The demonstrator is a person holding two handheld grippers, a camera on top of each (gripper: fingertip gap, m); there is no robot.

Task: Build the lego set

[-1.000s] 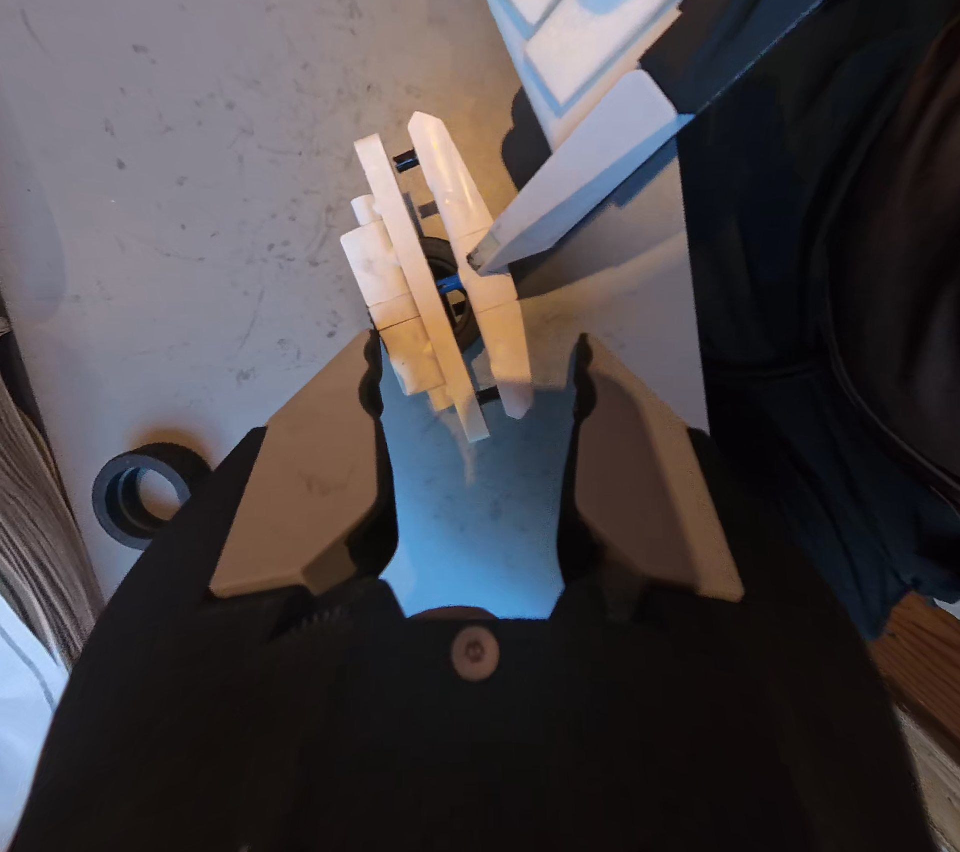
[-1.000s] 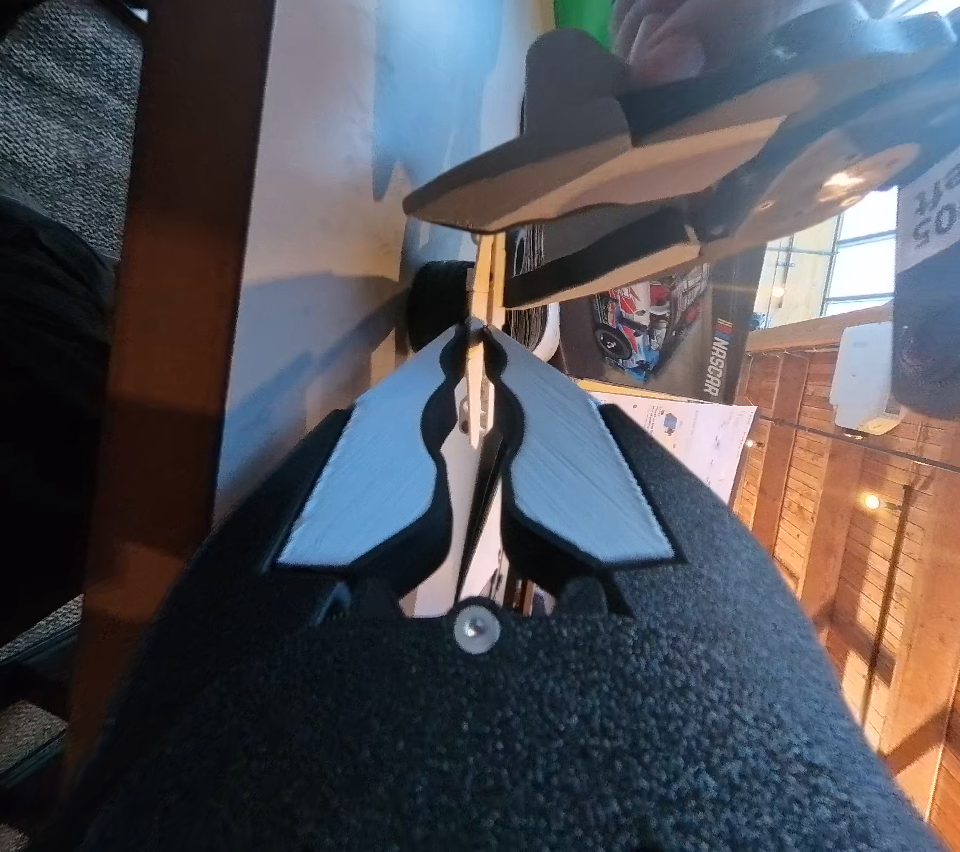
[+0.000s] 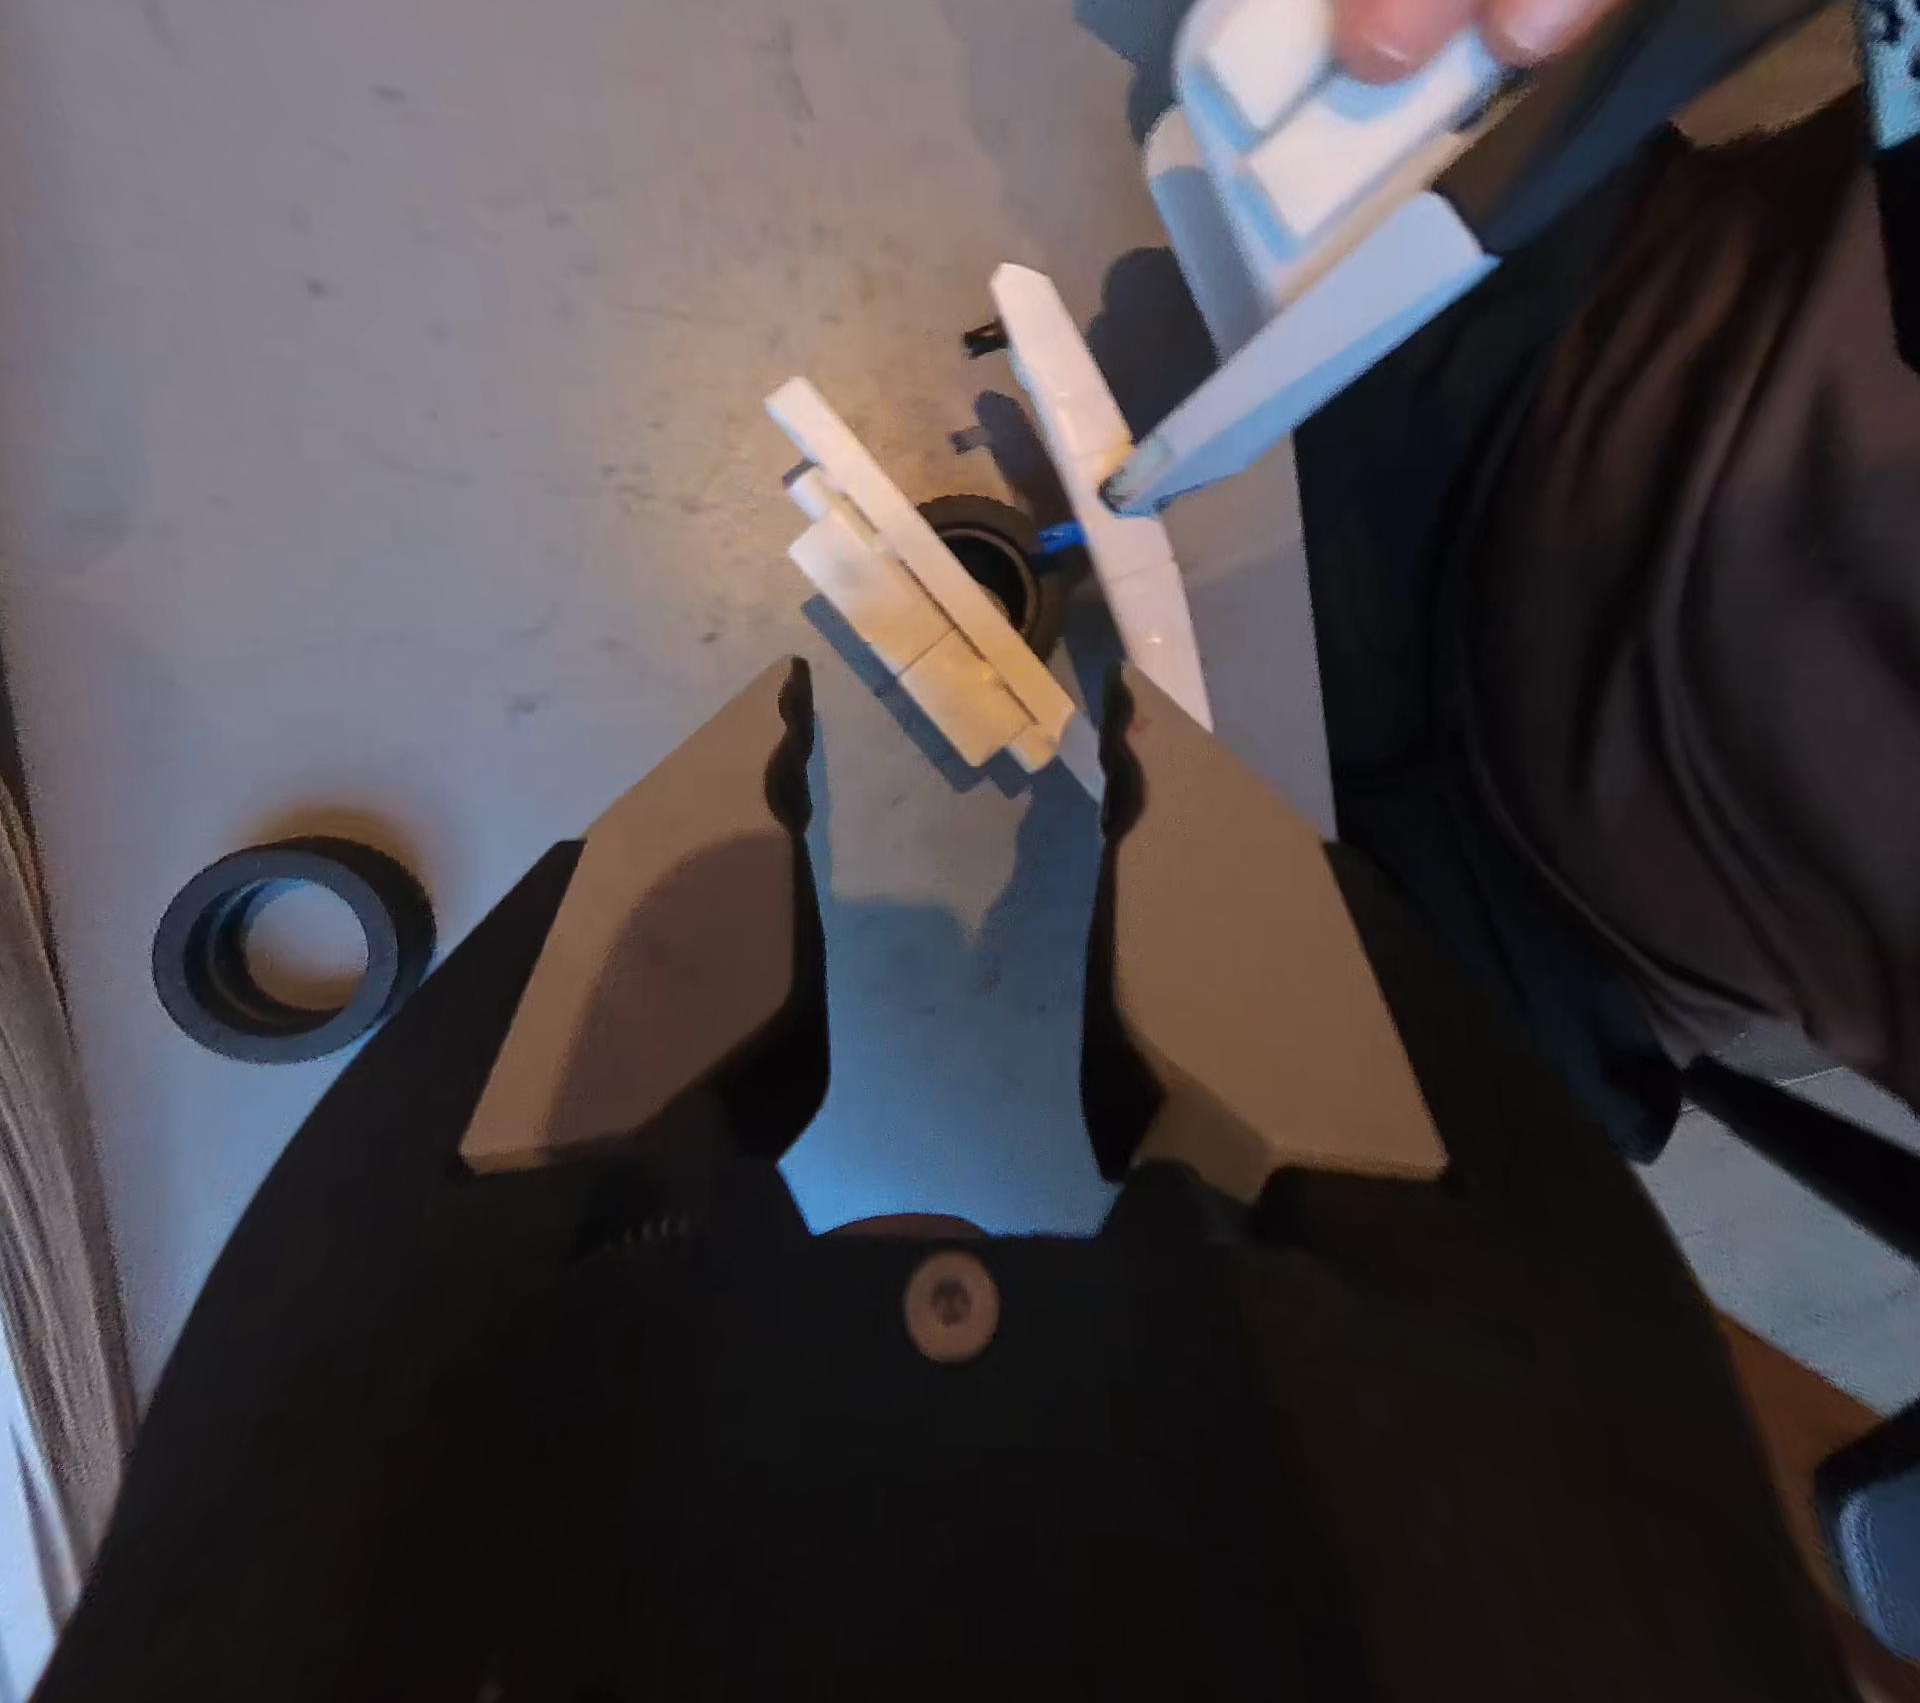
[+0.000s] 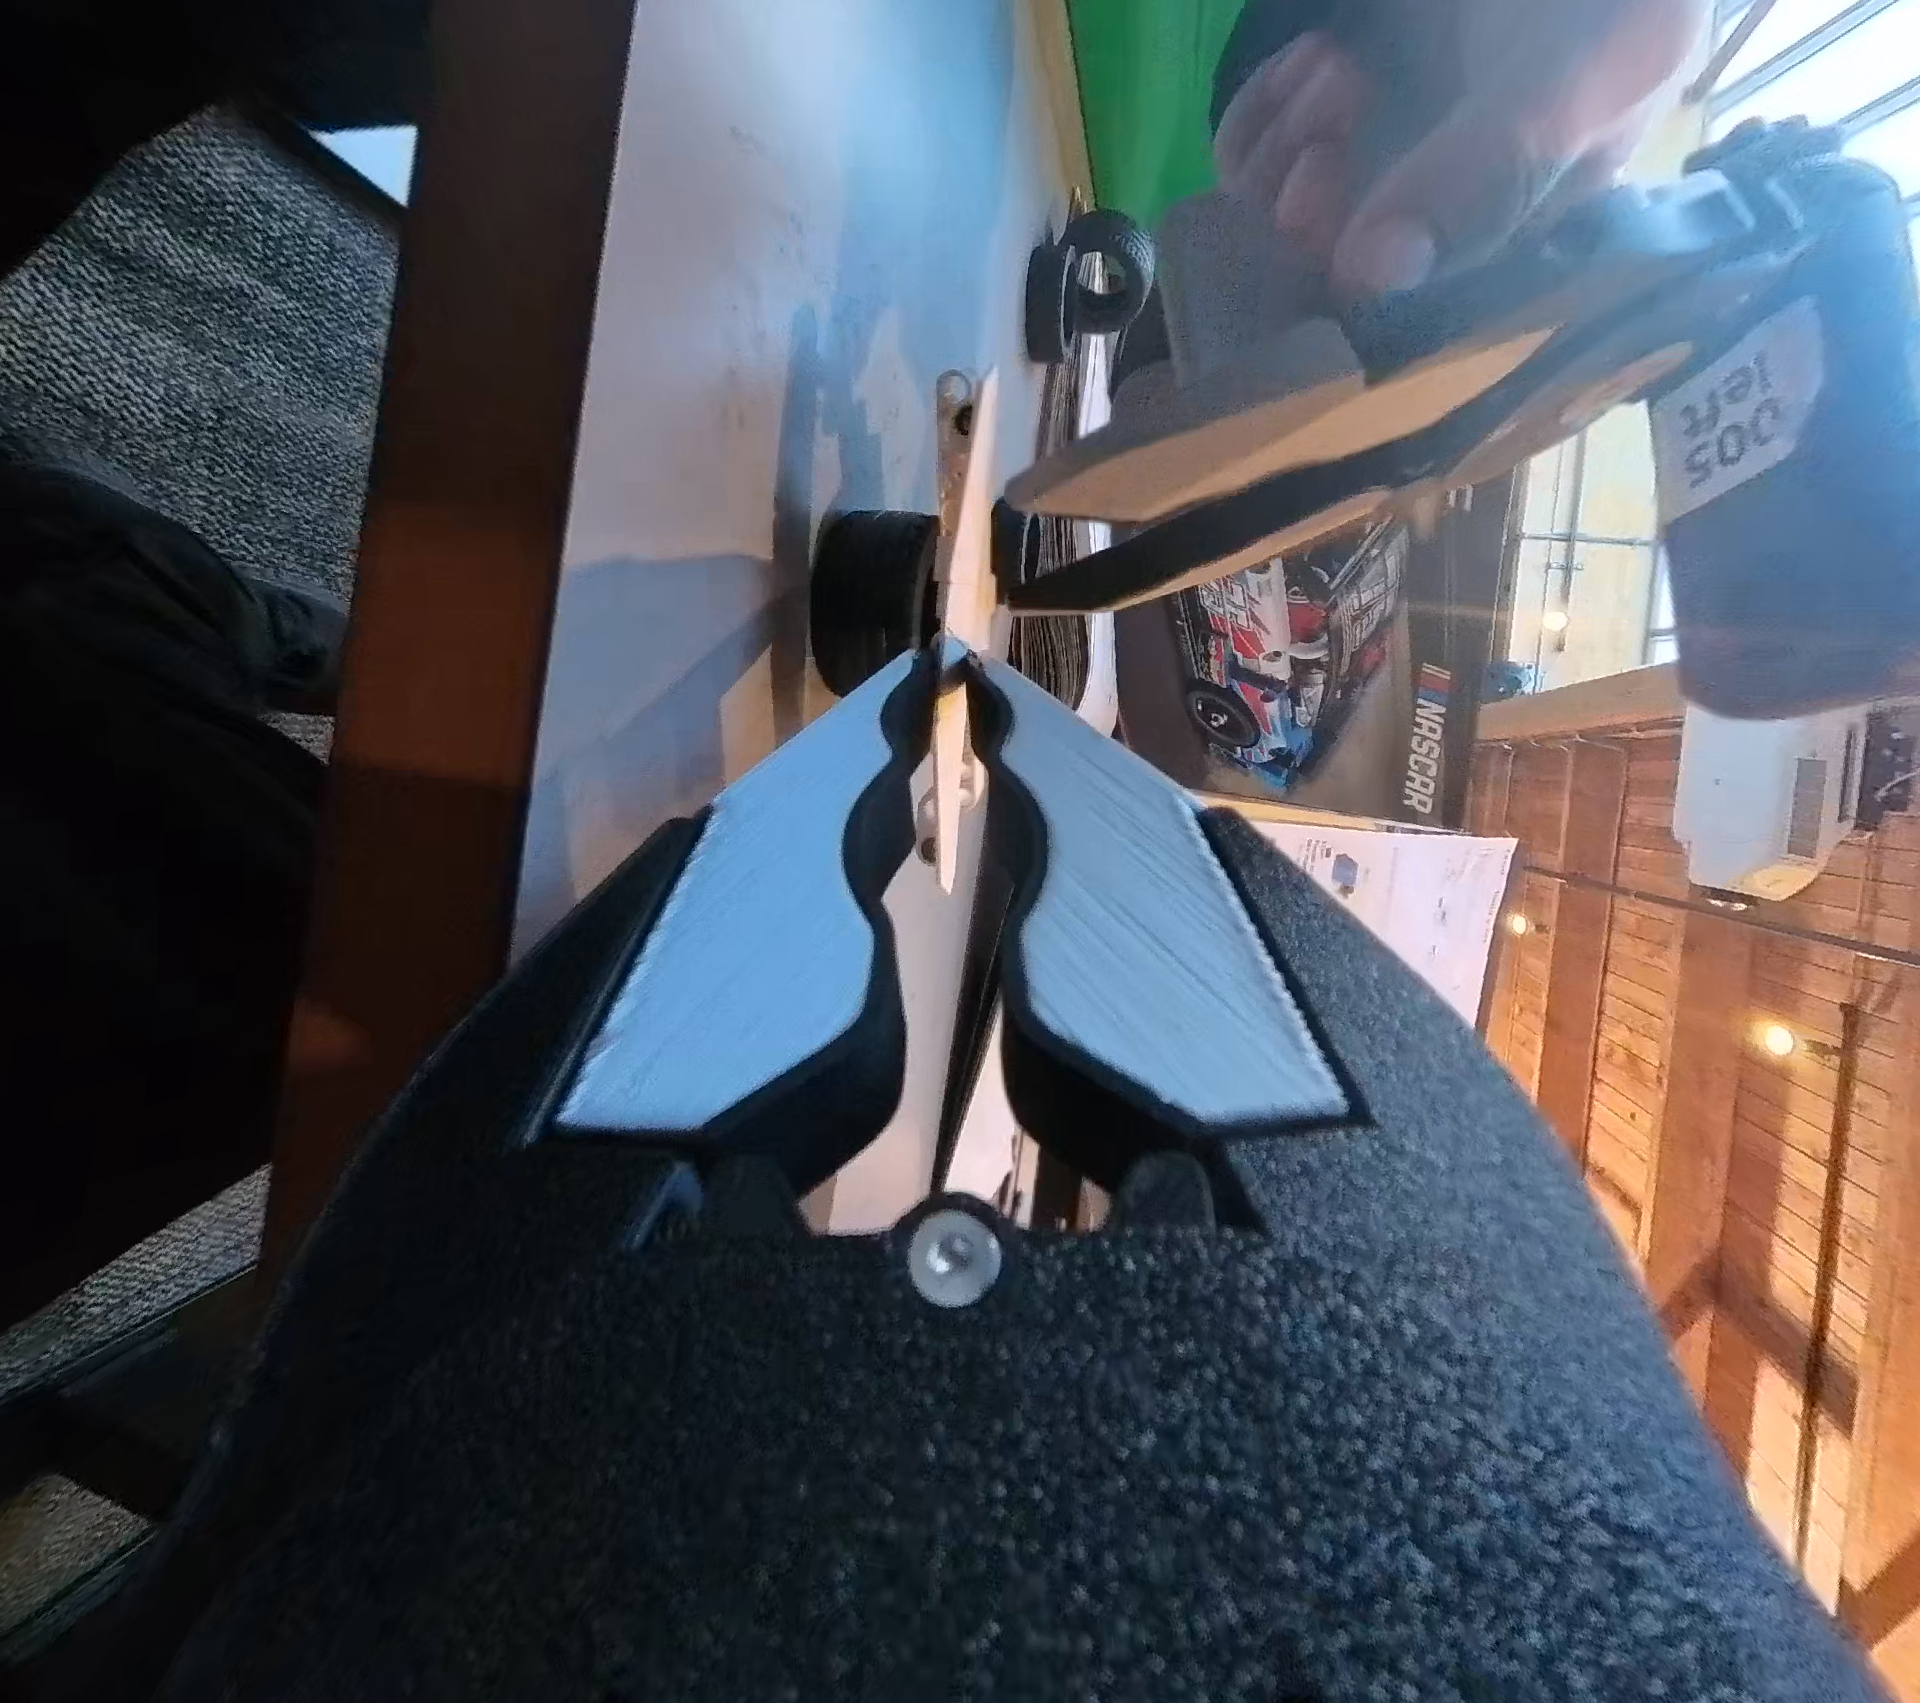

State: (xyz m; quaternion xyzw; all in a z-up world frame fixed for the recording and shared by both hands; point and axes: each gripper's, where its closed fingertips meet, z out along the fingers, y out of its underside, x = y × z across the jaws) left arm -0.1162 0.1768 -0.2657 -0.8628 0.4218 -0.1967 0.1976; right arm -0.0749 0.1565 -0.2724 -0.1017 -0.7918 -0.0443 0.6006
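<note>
**Little white car, only partly built**

I am building on the grey table (image 3: 416, 303). Two white lego pieces (image 3: 935, 614) are standing apart, one wheel (image 3: 987, 557) between them. A loose tyre (image 3: 291, 947) is waiting nearby. My right tongs (image 4: 951, 666) are pinching the thin white panel (image 3: 1101, 500). My left tongs (image 3: 951, 739) are gaping wide, holding nothing.
</note>
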